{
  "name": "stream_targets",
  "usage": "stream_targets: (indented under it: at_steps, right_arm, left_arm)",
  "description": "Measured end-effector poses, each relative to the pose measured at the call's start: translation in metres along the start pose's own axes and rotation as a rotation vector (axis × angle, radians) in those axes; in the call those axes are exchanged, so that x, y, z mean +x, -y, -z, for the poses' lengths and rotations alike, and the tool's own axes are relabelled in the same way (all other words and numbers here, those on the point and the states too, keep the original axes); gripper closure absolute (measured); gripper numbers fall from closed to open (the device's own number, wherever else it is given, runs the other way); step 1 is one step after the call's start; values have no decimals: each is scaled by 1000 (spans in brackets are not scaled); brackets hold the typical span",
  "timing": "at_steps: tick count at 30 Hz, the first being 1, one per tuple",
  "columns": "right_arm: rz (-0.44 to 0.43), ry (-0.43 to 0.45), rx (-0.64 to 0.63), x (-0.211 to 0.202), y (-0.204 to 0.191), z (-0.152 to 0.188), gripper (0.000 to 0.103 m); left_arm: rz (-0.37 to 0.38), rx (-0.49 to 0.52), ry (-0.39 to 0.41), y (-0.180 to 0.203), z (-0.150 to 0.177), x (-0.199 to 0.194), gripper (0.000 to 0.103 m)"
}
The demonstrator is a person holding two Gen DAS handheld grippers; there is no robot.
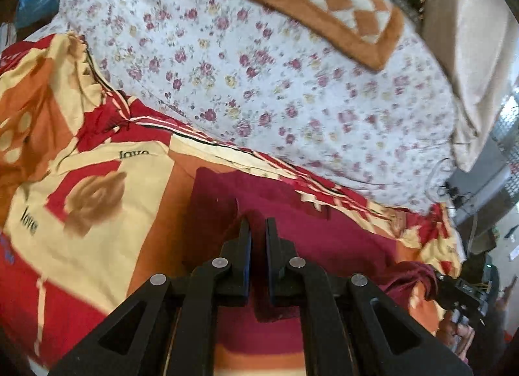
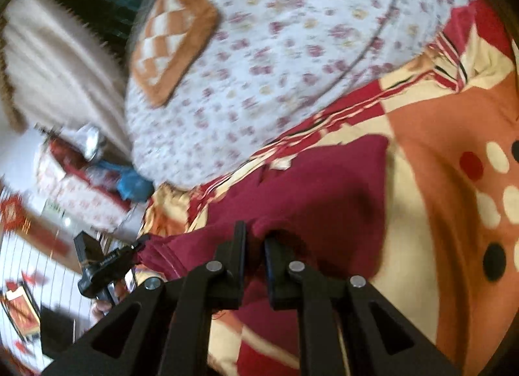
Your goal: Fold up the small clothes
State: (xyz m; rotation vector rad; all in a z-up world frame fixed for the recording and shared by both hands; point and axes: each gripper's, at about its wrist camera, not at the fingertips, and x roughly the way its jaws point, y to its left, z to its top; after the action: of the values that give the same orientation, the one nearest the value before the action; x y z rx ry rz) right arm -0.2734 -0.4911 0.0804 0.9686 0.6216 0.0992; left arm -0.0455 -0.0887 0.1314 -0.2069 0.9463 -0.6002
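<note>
Maroon garment point(image 1: 324, 230) lies spread on red-orange-cream bedspread point(image 1: 97, 181), near bed edge closest to both cameras. Left hand-held gripper point(image 1: 258, 230) above garment, fingers narrowly apart, nothing visible between them. Right hand-held gripper point(image 2: 254, 236) clamped on bunched fold of same garment point(image 2: 324, 194). Floral sheet point(image 1: 259, 68) covers far part of bed; brown checkered mat point(image 1: 327, 3) near its far edge.

Two hand-held grippers, both low and pointing forward

The left gripper point(image 1: 258, 230) had its jaws almost closed, a narrow gap between them (nothing visibly pinched); the right gripper point(image 2: 254, 235) had its jaws nearly together too, with cloth bunched between the tips.
</note>
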Motion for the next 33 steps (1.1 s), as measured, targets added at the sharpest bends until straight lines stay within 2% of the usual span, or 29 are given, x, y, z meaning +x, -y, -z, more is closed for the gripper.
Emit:
stream_targets:
  at_steps: [5,9,11,13,15,16,17,21,24,26,28,30,31,33]
  right_arm:
    - [83,-11,16,30,25,-25,94]
    - [117,-32,50,53,45,-37,93]
    - [155,-54,40,59,48,-40,87]
    - [135,-35,24,51,45,-37,85]
    - [153,-7,-7,39,40,-33,73]
    - [178,42,-34,27,35,-30,58]
    - [181,67,-48,19,32,-29,55]
    - [168,77,-159,9,9,-21,55]
    - [213,16,-265,31,-9,-16,55]
    - [288,-10,-301,57,-11,-22,55]
    - [351,-33,-304,82,-4,-33,56]
    - [455,-60,-290,110,10,-46,59]
    - [491,-84,-268,124,20,-51,64]
    - [513,-101,-273,139,30,-55,64]
  left_arm:
    - [-47,-27,-45,-8,-20,58,103]
    - [-34,-83,-104,-23,-29,97,103]
    - [-21,-109,-144,-30,-30,105,96]
    - [3,-144,-147,-36,-29,100,83]
    - [16,-144,-107,-38,-30,86,72]
    - [23,-148,-91,-39,-32,81,71]
    - [29,-153,-83,-41,-34,78,70]
    - [49,-158,-75,-41,-35,70,69]
    - [12,-121,-86,-35,-28,77,68]
    - [-49,-91,-138,-32,-20,94,68]
    - [-79,-81,-200,-34,-13,111,68]
    - [-102,-75,-261,-38,-6,129,68]
    - [-100,-74,-266,-40,-3,131,68]
    - [-81,-82,-255,-42,-2,127,68]
